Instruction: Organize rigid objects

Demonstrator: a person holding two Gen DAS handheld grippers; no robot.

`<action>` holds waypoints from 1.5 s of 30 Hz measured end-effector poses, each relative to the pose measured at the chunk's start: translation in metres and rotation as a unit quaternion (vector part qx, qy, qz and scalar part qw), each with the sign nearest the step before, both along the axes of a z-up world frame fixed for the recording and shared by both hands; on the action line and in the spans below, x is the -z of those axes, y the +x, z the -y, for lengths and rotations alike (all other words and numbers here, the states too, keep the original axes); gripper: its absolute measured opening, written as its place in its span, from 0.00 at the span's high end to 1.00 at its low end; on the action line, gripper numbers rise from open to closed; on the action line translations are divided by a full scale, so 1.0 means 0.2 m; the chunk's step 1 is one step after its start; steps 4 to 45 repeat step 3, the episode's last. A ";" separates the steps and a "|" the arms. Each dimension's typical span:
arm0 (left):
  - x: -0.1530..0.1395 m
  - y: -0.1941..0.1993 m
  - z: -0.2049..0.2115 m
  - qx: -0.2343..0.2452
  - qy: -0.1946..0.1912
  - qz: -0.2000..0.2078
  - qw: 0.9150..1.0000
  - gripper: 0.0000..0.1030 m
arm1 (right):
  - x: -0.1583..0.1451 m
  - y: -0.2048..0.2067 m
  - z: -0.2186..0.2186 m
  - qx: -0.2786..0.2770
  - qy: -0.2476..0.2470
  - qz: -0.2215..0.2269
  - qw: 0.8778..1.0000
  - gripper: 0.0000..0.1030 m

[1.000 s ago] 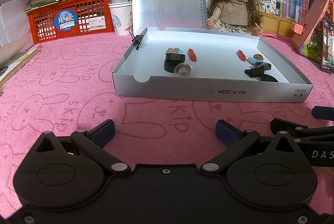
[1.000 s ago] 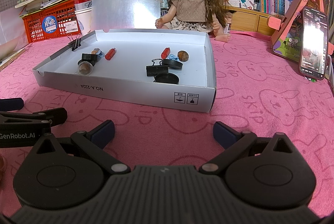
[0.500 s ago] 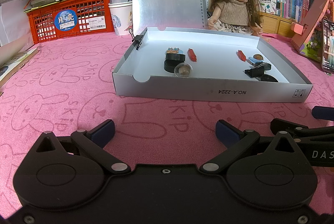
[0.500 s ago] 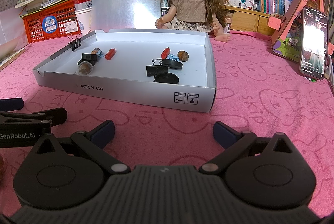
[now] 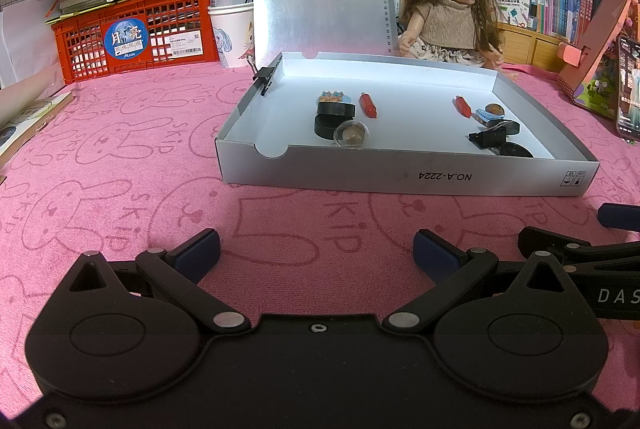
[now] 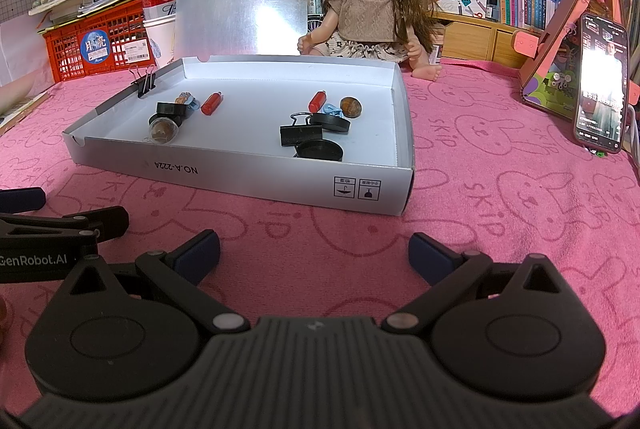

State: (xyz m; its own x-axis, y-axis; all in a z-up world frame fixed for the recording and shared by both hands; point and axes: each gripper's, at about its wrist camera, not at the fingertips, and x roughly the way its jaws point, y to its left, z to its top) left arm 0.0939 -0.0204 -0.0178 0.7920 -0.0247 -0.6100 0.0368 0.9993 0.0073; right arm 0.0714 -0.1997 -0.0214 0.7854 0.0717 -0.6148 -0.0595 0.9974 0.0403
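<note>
The left gripper and right gripper sit low over the pink surface, fingers wide apart and holding nothing. The white box lies ahead with 2 red tubes, black clips and round caps inside

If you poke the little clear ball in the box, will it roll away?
Probably yes: the clear ball looks round and the box floor looks smooth. It seems to touch a black round piece, which may block it on that side.
</note>
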 end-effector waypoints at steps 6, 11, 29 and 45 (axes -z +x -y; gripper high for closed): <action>0.00 0.00 0.00 0.000 0.000 0.000 1.000 0.00 | 0.00 0.00 0.00 0.000 0.000 0.000 1.000 0.00; 0.00 0.00 0.00 0.000 0.000 0.000 1.000 0.00 | 0.00 0.00 0.00 0.000 0.000 0.000 1.000 0.00; 0.00 0.00 0.00 0.000 0.000 0.000 1.000 0.00 | 0.00 0.00 0.00 0.000 0.000 0.000 1.000 0.00; 0.00 0.00 0.00 0.000 0.000 0.000 1.000 0.00 | 0.00 0.00 0.00 0.000 0.000 0.000 1.000 0.00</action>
